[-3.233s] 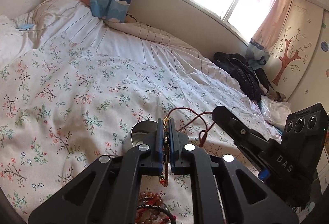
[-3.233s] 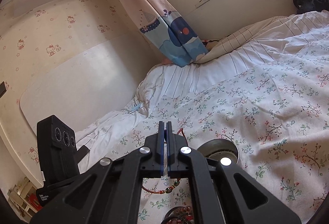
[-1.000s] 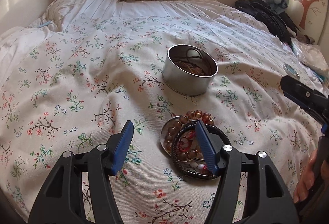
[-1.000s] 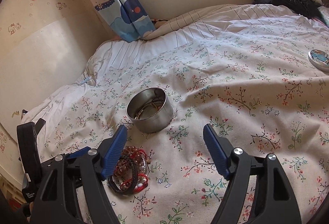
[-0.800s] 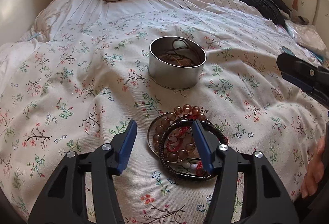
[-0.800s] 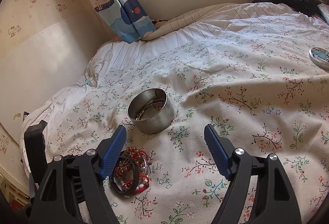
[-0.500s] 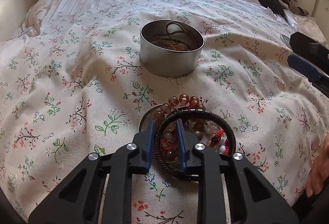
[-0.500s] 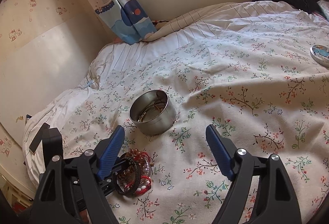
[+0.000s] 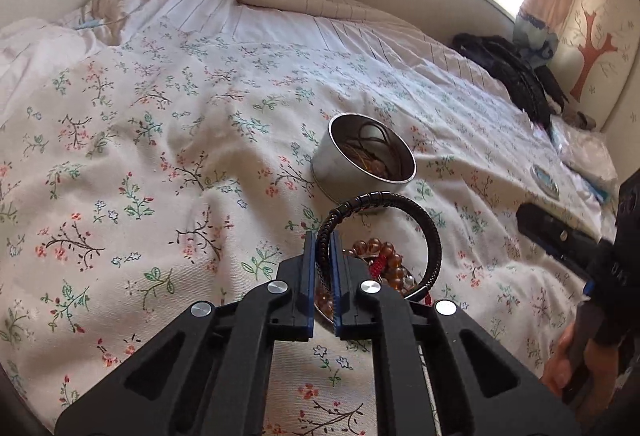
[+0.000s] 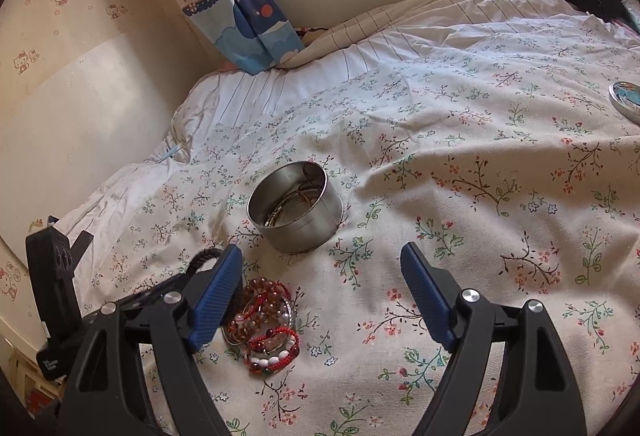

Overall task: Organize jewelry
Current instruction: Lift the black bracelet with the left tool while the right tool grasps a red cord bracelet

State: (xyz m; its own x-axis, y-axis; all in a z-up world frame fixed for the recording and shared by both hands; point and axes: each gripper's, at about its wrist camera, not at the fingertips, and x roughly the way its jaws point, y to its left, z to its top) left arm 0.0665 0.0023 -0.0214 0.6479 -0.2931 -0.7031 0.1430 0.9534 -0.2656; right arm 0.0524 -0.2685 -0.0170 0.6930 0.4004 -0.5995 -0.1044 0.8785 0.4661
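My left gripper (image 9: 322, 242) is shut on a black braided bracelet (image 9: 400, 202) and holds it lifted above a small dish of bead and red-cord bracelets (image 9: 384, 264). A round metal tin (image 9: 360, 168) with cords and bangles inside stands just beyond on the floral bedspread. In the right wrist view the tin (image 10: 298, 210) sits ahead of my open, empty right gripper (image 10: 322, 268). The bead pile (image 10: 264, 320) lies by its left finger, and part of the black bracelet (image 10: 202, 258) shows behind that finger.
A round tin lid (image 10: 626, 96) lies at the right on the bedspread (image 10: 480, 196). A black jacket (image 9: 516, 80) lies at the far right by the wall. A curtain (image 10: 240, 8) hangs at the head of the bed. The right gripper (image 9: 560, 236) shows at the right.
My left gripper closed on the black braided bracelet and lifted it off the dish. My right gripper stayed open and barely moved.
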